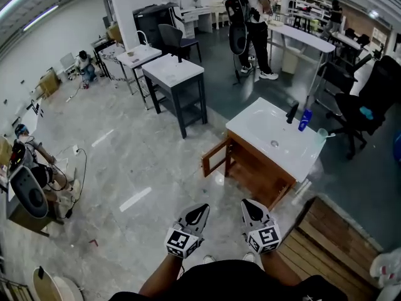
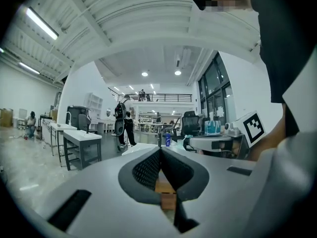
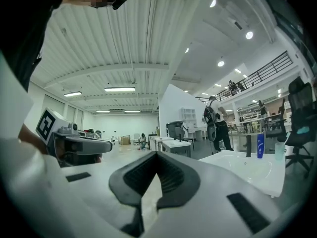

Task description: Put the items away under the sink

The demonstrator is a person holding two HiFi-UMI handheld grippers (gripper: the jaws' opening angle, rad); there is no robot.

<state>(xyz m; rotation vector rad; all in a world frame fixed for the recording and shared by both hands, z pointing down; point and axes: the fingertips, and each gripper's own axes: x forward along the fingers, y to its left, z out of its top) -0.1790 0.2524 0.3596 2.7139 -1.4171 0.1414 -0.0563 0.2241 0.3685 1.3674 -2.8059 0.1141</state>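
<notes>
Holds the left gripper (image 1: pixel 203 207) and the right gripper (image 1: pixel 245 202) low and close to the body at the bottom of the head view, side by side, a small gap between them, tips aimed toward the table (image 1: pixel 254 121).

Has the left jaws together, meeting at the tips in the left gripper view, nothing clamped; only a sliver of brown wood shows through the slit below them. Has the right jaws together too, tip against tip in the right gripper view, also empty.

Stands on pale, glossy floor well short of the table, a white sink top on a brown wooden cabinet (image 1: pixel 260 174). Faces its front corner, where one cabinet door (image 1: pixel 215 157) hangs swung outward.

Leaves the task's items up on the table's far edge, untouched: a blue bottle (image 1: pixel 305 120) upright just beside the black faucet (image 1: pixel 292 113), and a clear cup (image 1: pixel 322 134) near the bottle at the corner. Both well apart from either gripper.

Shares the room with a white-topped desk (image 1: pixel 175 74) beyond the table to the left, a black office chair (image 1: pixel 376 99) behind the table to the right, a slatted wooden platform (image 1: pixel 326 243) by the right gripper, and a person wearing a backpack (image 1: pixel 250 17) standing farther off.
</notes>
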